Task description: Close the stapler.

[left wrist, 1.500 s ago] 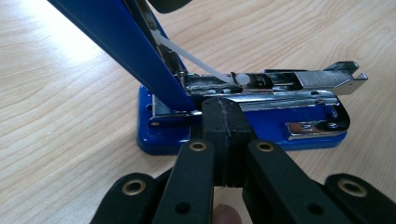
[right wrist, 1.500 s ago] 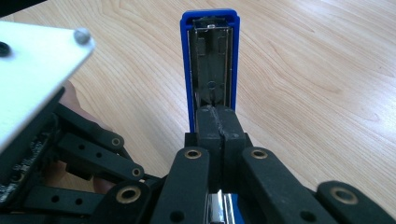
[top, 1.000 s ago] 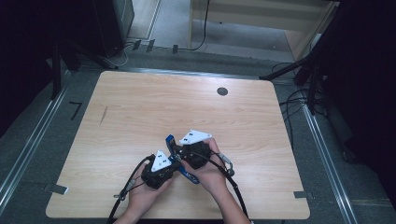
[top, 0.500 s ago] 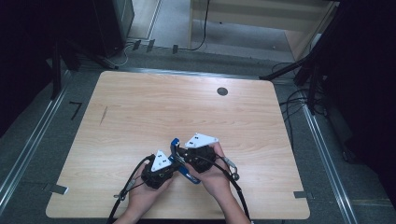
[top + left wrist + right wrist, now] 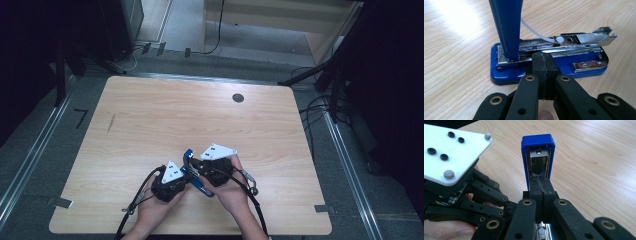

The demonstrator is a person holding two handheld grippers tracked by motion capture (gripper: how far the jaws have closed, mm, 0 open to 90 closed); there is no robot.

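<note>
The open stapler (image 5: 549, 57) lies crosswise just beyond the left gripper's (image 5: 543, 65) closed jaws, its lid (image 5: 537, 157) upright before the right gripper's (image 5: 541, 188) closed jaws, seemingly touching.

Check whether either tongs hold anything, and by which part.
Nothing is gripped: left tongs, shut, touch the blue stapler at its base; right tongs, shut, meet its raised lid.

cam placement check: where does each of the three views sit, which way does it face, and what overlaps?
High view: above the person's table edge, facing forward and down; both hands, left gripper, right gripper, wooden table.
Left gripper view: along its shut jaws at the opened blue stapler.
Right gripper view: along its shut jaws at the stapler's raised lid.
Shared: stapler, table.
</note>
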